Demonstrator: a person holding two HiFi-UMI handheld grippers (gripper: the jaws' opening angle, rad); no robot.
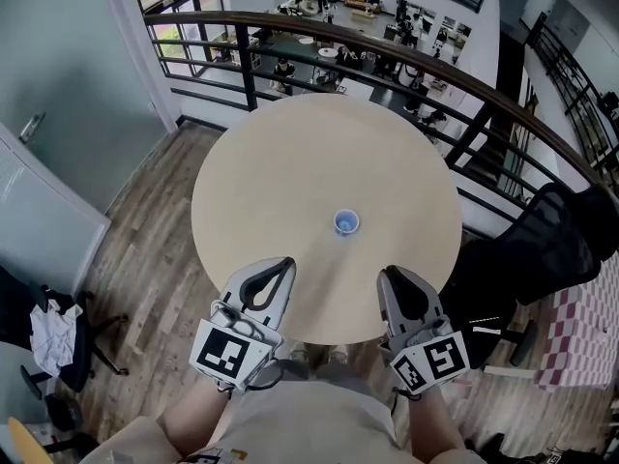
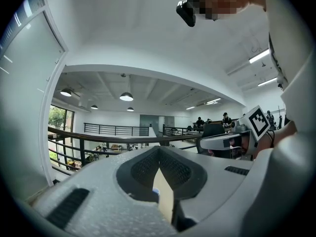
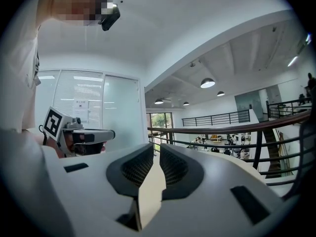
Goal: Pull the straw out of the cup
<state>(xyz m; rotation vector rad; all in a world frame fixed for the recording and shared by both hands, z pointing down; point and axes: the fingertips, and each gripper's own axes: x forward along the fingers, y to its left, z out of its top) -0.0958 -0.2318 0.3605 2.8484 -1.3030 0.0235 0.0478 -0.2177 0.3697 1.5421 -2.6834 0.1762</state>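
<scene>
A round, pale wooden desk (image 1: 290, 162) fills the middle of the head view, with a dark curved railing (image 1: 406, 51) behind its far edge and plank floor (image 1: 145, 240) to its left.

The person's two forearms come up from the bottom of the picture, one on each side, and hold both grippers level. The grippers point away from the body across the near edge of the desk and lean slightly toward each other. The marker cubes (image 1: 230, 353) sit at the back, off the desk, while the front halves reach over the near edge.

The left gripper (image 1: 286, 262) has its fingers (image 2: 143, 169) closed tip to tip, with nothing between them. The right gripper (image 1: 386, 273) is well apart from it along the same edge. Its fingers (image 3: 173, 167) are also pressed together and empty.

The small blue cup (image 1: 346, 222) stands upright near the middle of the desk. It is beyond both grippers, between the lines they point along, and touches neither. Whether a straw stands in it is too small to tell.
</scene>
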